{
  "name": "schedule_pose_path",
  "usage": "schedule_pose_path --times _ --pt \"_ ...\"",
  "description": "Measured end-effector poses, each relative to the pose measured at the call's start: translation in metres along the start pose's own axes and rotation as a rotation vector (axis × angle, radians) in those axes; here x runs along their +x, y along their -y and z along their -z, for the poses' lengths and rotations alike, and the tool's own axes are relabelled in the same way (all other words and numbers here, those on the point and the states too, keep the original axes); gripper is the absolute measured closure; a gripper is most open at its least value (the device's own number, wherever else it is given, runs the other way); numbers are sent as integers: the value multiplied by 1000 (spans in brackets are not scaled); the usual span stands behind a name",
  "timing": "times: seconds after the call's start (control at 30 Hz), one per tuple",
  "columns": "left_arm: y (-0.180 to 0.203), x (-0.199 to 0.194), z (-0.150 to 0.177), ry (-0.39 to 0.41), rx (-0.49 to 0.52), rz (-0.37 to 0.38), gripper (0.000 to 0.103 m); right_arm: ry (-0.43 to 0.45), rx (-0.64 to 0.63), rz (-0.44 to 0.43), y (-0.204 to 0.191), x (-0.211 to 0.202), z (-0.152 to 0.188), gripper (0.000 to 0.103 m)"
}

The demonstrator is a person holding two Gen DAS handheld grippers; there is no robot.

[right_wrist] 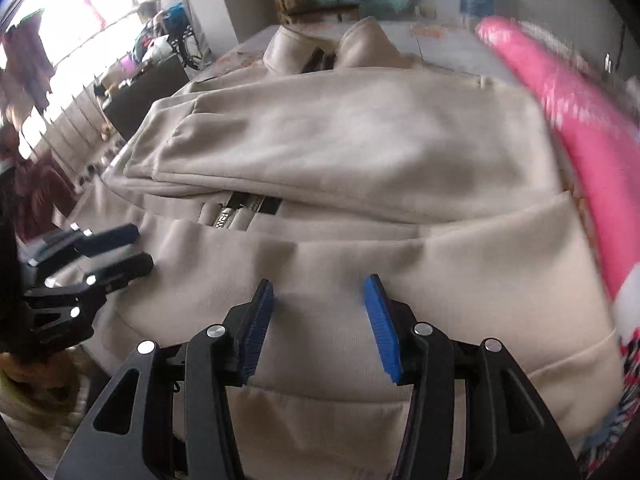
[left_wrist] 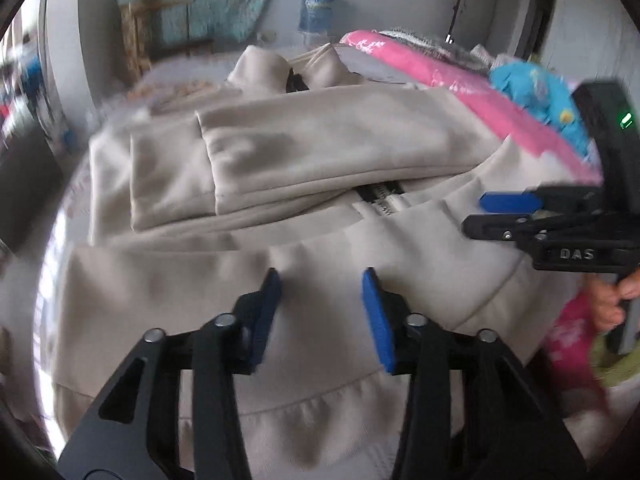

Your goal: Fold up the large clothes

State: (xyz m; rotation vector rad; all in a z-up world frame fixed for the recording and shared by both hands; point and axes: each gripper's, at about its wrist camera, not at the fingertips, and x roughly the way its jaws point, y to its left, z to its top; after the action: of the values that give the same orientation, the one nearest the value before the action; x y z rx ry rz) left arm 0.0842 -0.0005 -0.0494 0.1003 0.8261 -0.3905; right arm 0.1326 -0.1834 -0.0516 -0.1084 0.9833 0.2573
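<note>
A large beige zip jacket (left_wrist: pixel 312 148) lies on the bed, collar far, its sleeves folded across the chest; it also fills the right wrist view (right_wrist: pixel 360 152). My left gripper (left_wrist: pixel 322 280) is open and empty just above the jacket's lower body near the hem. My right gripper (right_wrist: pixel 318 286) is open and empty over the lower body too. The right gripper also shows at the right of the left wrist view (left_wrist: pixel 476 210), jaws slightly apart. The left gripper shows at the left of the right wrist view (right_wrist: pixel 142 250), jaws apart.
A pink blanket (left_wrist: pixel 460 84) and blue cloth (left_wrist: pixel 532 88) lie along the jacket's right side; the pink blanket also shows in the right wrist view (right_wrist: pixel 580 128). A wooden chair (left_wrist: pixel 160 36) and a water jug (left_wrist: pixel 318 8) stand beyond the bed.
</note>
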Motion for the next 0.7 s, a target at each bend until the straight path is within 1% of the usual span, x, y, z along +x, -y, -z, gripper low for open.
schedule_pose_path --times 0.03,0.07,0.13,0.2,0.23,0.3,0.37,0.43,0.5,0.6,0.63,0.7 --pt "3 1 1 11 17 -19 80 2 -25 7 -4 -1 1 78" --pt "3 0 1 16 20 -14 89 -1 -24 -2 -4 -1 1 89" --pt "4 2 -2 21 22 -5 99 -4 -47 11 -4 -3 0 98" --pt "5 0 -4 25 22 -1 101 13 -71 34 -9 -7 -1 99" --pt "3 -4 -6 36 16 3 101 45 -77 50 -11 -16 -4 99" --pt "-5 -20 -15 83 -7 13 102 104 -57 54 -8 -34 -11 99" --pt "-10 -33 -25 136 -16 5 102 153 -57 64 -8 -45 -20 100" --pt "-12 -32 -32 157 -9 -15 102 171 -68 88 -12 -40 -24 100" --pt "-11 -13 -33 130 14 -55 102 154 -64 97 -10 -24 -25 100" --pt "-10 10 -26 73 31 -79 101 105 -44 94 -5 8 -20 100" --pt "-9 15 -24 62 34 -83 101 113 -42 89 -3 13 -18 100" --pt "-8 17 -23 68 45 -95 101 119 -44 87 -3 13 -18 100"
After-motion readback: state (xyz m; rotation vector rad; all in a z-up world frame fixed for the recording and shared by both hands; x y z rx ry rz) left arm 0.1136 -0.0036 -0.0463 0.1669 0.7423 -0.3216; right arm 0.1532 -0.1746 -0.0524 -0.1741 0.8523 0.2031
